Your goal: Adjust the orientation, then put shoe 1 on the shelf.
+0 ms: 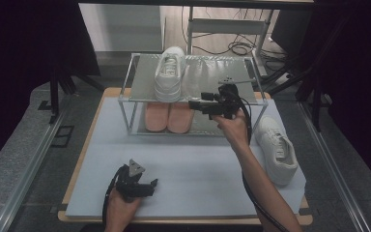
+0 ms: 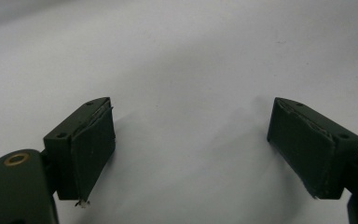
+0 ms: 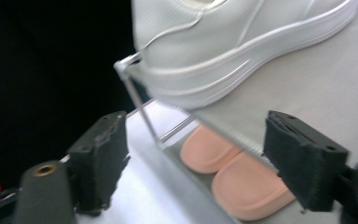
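Left hand-held gripper (image 1: pixel 147 186): was held low over the near part of the counter (image 1: pixel 193 164), in the person's left hand (image 1: pixel 121 210); its jaws stood wide apart with nothing between them, and in the left gripper view (image 2: pixel 191 140) only the pale counter surface was seen beyond the pads.

Right hand-held gripper (image 1: pixel 193 104): was held in the person's right hand (image 1: pixel 234 128) at the front edge of the rack's upper shelf, pointing towards the left of the high view; its jaws were parted and empty, as seen in the right gripper view (image 3: pixel 193 158).

White shoe on the rack (image 1: pixel 170 72): was placed on the upper shelf, lengthwise front to back, near end at the shelf's front edge; it was seen just beyond the right jaws (image 3: pixel 242 42), apart from them and somewhat blurred.

Second white shoe (image 1: pixel 276 149): was laid on the counter to the right of the rack, just beside the right forearm, well apart from both grippers.

Rack (image 1: pixel 135 87): a two-level metal frame was stood at the far side of the counter.

Pink slippers (image 1: pixel 168 117): were set side by side on the lower shelf, under the white shoe (image 3: pixel 233 172).
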Demonstrator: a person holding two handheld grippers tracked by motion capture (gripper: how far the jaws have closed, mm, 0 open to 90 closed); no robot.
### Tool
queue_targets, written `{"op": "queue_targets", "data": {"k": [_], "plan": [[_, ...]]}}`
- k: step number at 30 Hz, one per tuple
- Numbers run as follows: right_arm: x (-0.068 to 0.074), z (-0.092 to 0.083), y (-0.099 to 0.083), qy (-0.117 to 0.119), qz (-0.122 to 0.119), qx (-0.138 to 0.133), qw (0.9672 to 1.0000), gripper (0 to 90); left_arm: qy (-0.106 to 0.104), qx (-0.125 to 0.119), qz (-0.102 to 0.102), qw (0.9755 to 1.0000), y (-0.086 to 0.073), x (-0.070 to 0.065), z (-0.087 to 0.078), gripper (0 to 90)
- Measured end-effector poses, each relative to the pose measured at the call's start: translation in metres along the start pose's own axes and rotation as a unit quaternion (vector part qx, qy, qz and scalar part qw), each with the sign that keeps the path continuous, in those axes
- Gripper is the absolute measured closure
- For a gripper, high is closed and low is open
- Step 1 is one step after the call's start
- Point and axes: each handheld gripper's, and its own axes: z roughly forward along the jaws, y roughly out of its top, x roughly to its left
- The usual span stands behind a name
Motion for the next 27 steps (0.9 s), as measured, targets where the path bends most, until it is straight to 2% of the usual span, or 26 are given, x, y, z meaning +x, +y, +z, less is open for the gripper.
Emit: {"op": "queue_targets", "data": {"k": [3, 5, 7, 11, 18, 23, 27], "plan": [[0.005, -0.001, -0.007, 0.016, -0.004, 0.014, 0.9998, 13.3, 0.000, 0.000, 0.000, 1.0000, 0.000, 0.000, 0.000, 15.0], [0.009, -0.002, -0.012, 0.010, -0.022, 0.026, 0.9994, 9.8, 0.000, 0.001, 0.001, 1.0000, 0.000, 0.000, 0.000, 15.0], [0.015, -0.003, -0.017, 0.000, -0.040, 0.038, 0.9985, 0.9, 0.000, 0.000, 0.000, 1.0000, 0.000, 0.000, 0.000, 14.9], [0.021, -0.007, -0.028, -0.002, -0.062, 0.049, 0.9968, 0.7, 0.001, 0.001, 0.001, 1.0000, 0.000, 0.000, 0.000, 14.9], [0.024, -0.012, -0.048, 0.012, -0.066, 0.083, 0.9943, 4.7, 0.001, 0.000, 0.000, 1.0000, 0.000, 0.000, 0.000, 14.9], [0.024, -0.018, -0.062, 0.030, -0.068, 0.093, 0.9929, 10.8, 0.001, 0.001, 0.000, 1.0000, 0.000, 0.000, 0.000, 14.9], [0.023, -0.022, -0.073, 0.031, -0.072, 0.097, 0.9922, 10.1, 0.001, 0.001, 0.000, 1.0000, 0.000, 0.000, 0.000, 14.9]]}}
